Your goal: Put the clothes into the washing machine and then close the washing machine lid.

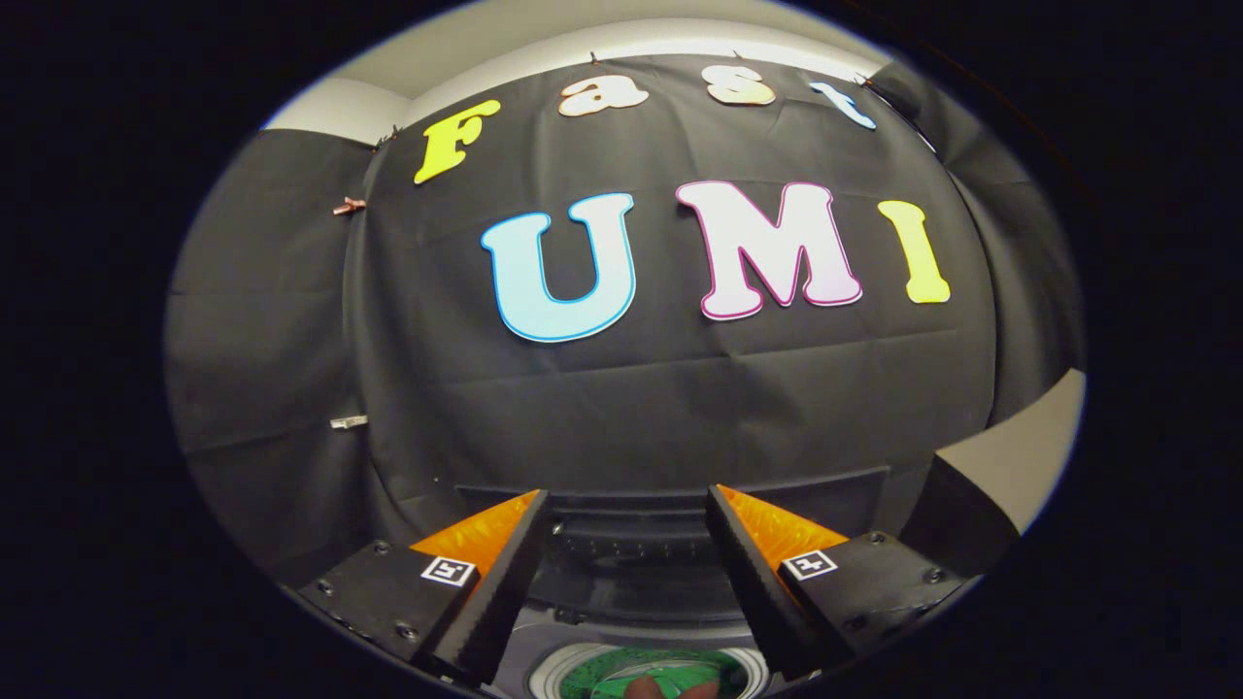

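My gripper (626, 495) hangs above the washing machine (544, 646), open, with nothing between its fingers. Below and between the fingers lies the round drum opening (748, 665), with a green cloth (621, 672) inside it. A small reddish-brown piece (646, 687) lies on the green cloth at the near side. Just beyond the fingertips the dark lid (631, 544) stands raised against the black booth wall.
The booth wall (631, 388) rises close behind the machine. A dark box-like corner (957, 515) sits to the right of the right finger, with a pale surface (1020, 456) beyond it.
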Action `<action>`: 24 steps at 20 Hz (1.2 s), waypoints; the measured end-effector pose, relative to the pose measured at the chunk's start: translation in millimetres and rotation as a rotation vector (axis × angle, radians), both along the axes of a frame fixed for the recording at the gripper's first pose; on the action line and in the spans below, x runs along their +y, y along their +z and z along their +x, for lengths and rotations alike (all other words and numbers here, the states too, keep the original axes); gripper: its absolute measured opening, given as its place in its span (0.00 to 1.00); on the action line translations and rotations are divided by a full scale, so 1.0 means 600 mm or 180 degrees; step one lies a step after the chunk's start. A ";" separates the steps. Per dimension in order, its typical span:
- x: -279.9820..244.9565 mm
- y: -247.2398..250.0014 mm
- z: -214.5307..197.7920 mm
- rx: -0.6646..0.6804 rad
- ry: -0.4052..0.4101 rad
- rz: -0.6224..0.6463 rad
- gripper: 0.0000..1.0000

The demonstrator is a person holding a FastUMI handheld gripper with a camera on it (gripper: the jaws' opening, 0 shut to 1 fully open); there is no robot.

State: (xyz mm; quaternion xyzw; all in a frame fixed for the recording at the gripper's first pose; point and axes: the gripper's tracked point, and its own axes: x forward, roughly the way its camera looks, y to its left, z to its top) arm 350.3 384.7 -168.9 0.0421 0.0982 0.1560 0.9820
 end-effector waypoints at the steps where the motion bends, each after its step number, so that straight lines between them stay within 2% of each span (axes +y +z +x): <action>1: 0.007 -0.001 0.018 -0.0068 0.0005 -0.0065 0.99; 4: 0.015 -0.002 0.063 -0.0180 -0.0027 -0.0165 0.98; 7: 0.016 -0.016 0.106 -0.0085 -0.0212 -0.0126 0.98; 11: 0.003 -0.054 0.157 0.0065 -0.0380 -0.0443 0.99; 16: 0.011 -0.077 0.175 0.0268 -0.0350 -0.0380 0.98; 24: 0.011 -0.081 0.140 0.0458 -0.0239 -0.0449 1.00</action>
